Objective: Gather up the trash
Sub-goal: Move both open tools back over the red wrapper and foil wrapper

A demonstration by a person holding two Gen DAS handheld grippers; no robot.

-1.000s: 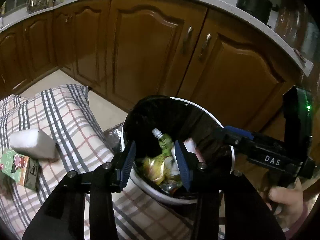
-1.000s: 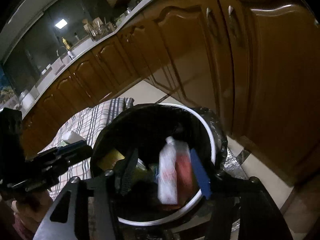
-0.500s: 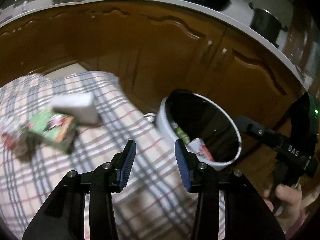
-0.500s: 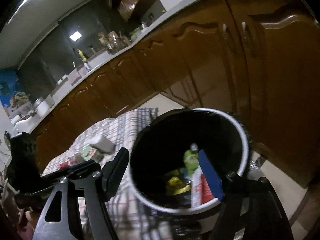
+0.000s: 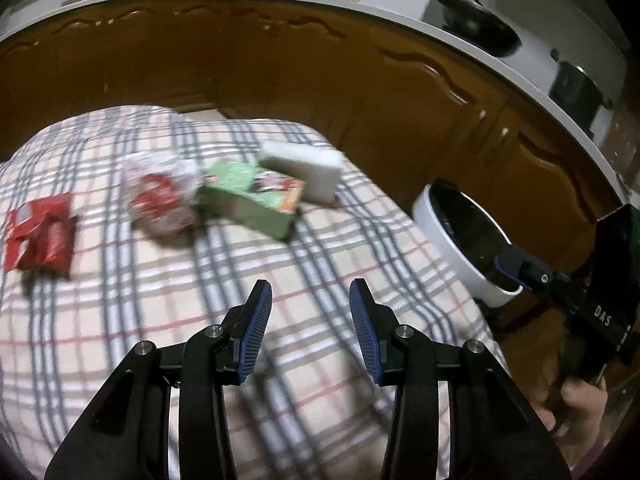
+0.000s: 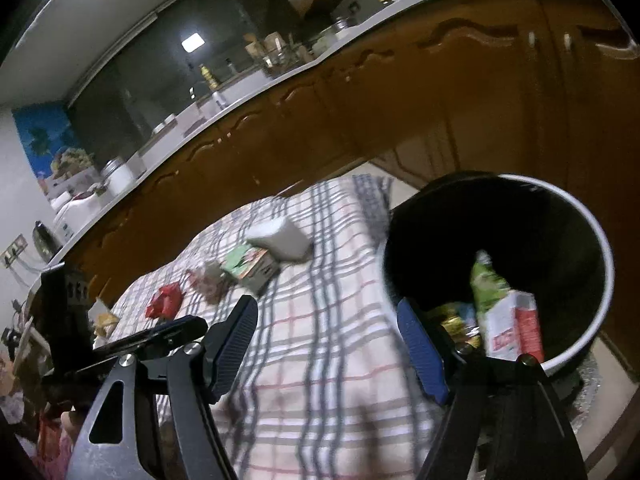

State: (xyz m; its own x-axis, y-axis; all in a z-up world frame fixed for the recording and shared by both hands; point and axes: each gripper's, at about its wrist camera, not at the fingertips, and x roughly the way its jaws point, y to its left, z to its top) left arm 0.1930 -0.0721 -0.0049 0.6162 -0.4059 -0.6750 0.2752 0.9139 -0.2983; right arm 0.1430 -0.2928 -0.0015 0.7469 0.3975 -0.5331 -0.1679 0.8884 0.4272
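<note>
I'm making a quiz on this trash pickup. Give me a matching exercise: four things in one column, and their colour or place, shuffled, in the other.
Things:
1. wrapper
2. box
3. sponge
4. bottle

Colour or place:
A. white, on the cloth
B. inside the bin
C. red, on the cloth
D. green, on the cloth

Pairs: 1-C, 2-D, 3-A, 4-B

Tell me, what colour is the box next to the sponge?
Green box, with a red picture on top. Left wrist view shows it best.

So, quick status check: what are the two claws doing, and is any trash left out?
Both claws, left and right, open, empty. Red wrapper, crumpled bag, green carton, white block on checked cloth. Bin part-filled. Nothing blocking.
</note>
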